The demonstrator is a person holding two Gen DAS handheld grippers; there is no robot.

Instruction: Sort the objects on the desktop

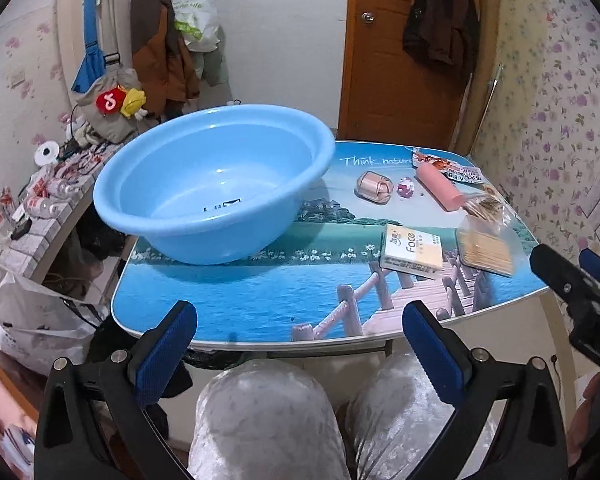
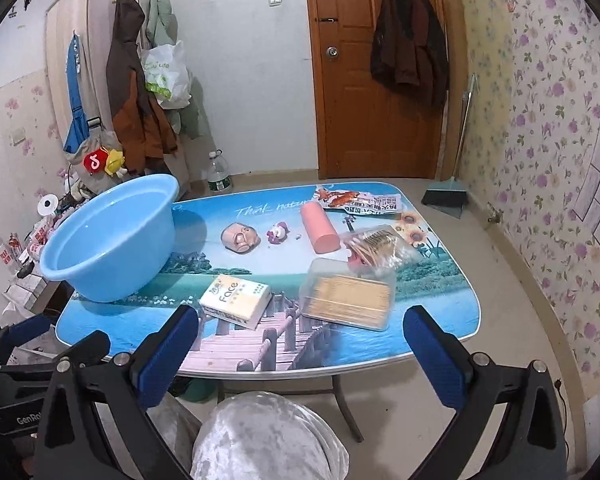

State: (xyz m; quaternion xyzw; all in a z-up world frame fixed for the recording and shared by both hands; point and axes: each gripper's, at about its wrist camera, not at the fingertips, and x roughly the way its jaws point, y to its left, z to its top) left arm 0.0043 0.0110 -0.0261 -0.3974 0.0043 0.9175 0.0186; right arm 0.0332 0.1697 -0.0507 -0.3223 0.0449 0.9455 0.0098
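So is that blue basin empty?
Empty: the blue basin shows only its bare bottom, and the small things all lie on the table beside it.

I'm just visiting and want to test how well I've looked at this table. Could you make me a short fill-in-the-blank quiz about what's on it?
1. The big round plastic basin on the table is light ____.
2. The white and yellow tissue pack has the word ____ printed on it.
3. The pink cylinder lies on its ____.
4. Both the left gripper and the right gripper hold ____.

Missing words: blue; Face; side; nothing
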